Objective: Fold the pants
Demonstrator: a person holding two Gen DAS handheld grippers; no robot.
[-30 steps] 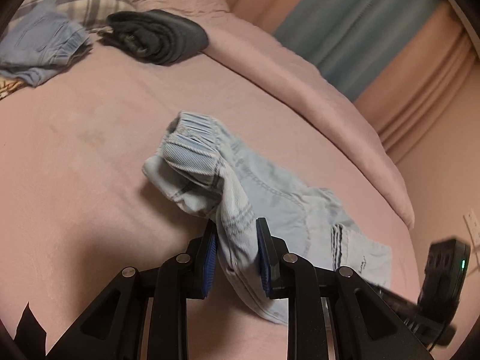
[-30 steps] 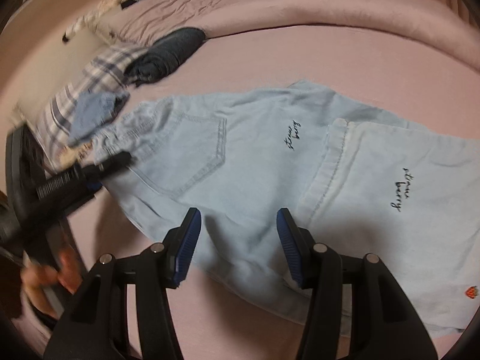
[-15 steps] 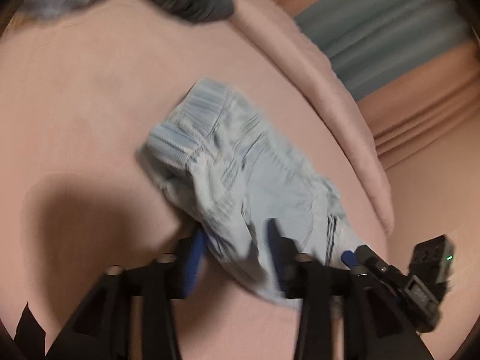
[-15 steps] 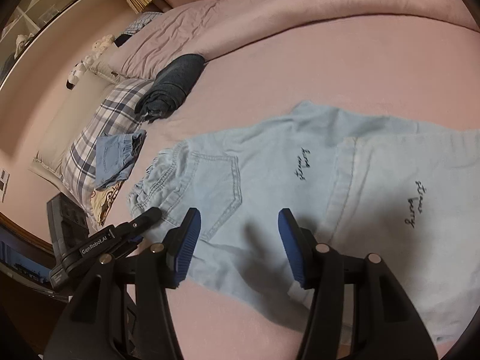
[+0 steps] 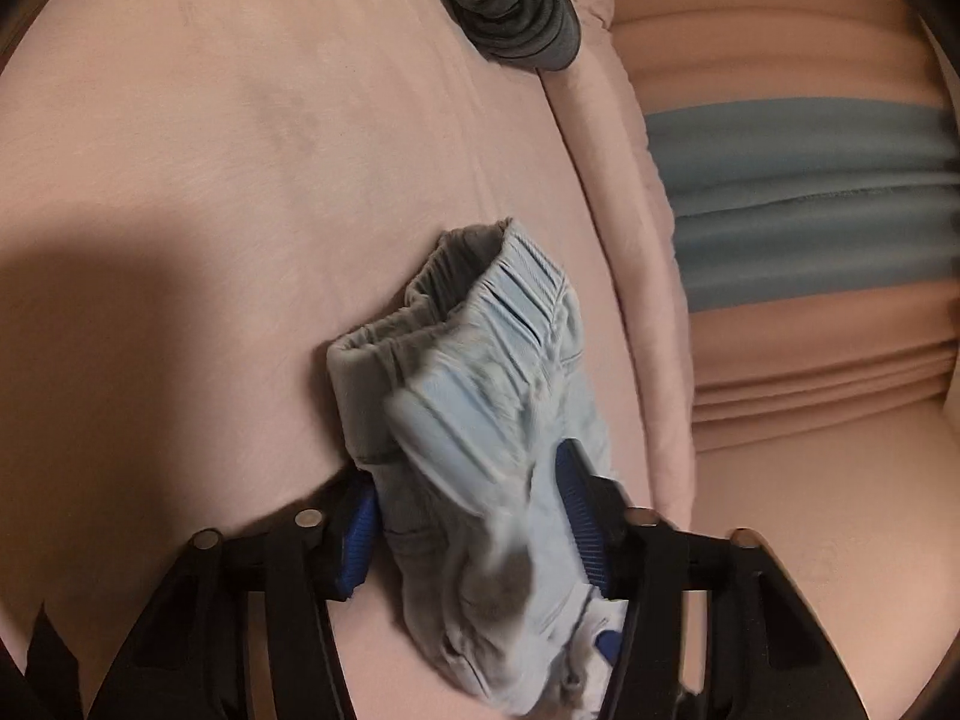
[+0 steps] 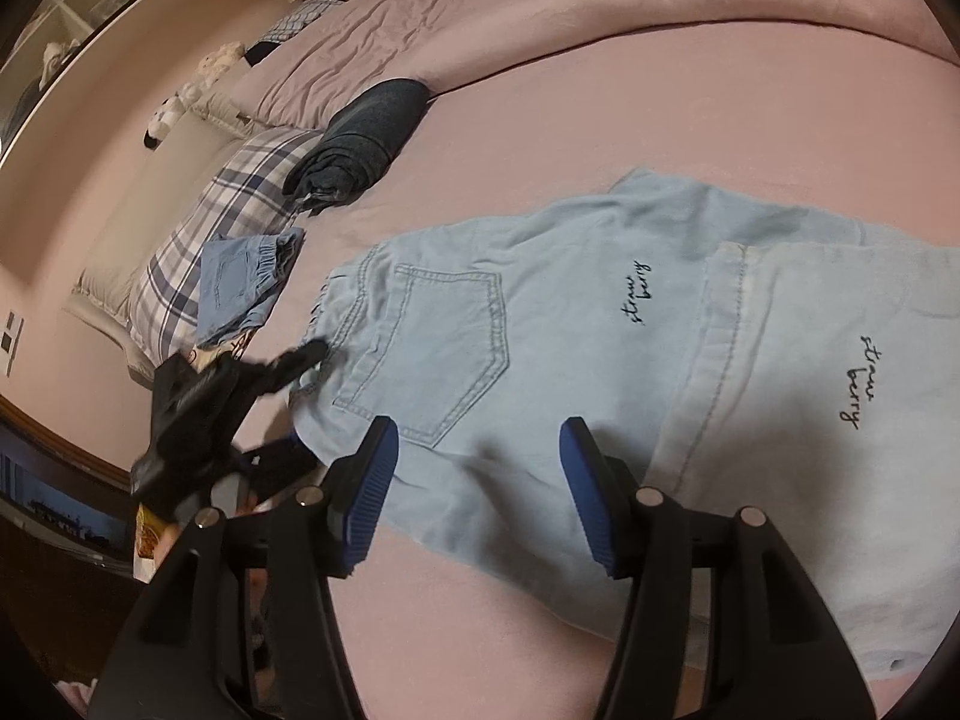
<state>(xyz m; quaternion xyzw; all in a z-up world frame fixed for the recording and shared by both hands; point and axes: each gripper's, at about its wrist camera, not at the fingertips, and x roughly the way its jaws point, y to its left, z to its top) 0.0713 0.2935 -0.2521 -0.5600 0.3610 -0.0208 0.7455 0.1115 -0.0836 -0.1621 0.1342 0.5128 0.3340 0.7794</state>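
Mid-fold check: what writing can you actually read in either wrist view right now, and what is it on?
"straw berry": dark script embroidery on the upper leg of the light blue denim pants lying on the pink bedsheet.
"straw berry": the same script on the other leg, folded over nearer the camera.
Left gripper body: any lettering is too blurred to read.
Left wrist view: no text.

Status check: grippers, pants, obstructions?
Left gripper shut on light-blue denim pants, waistband bunched. Right gripper open, above the pants. Folded dark garment lies apart, not blocking.
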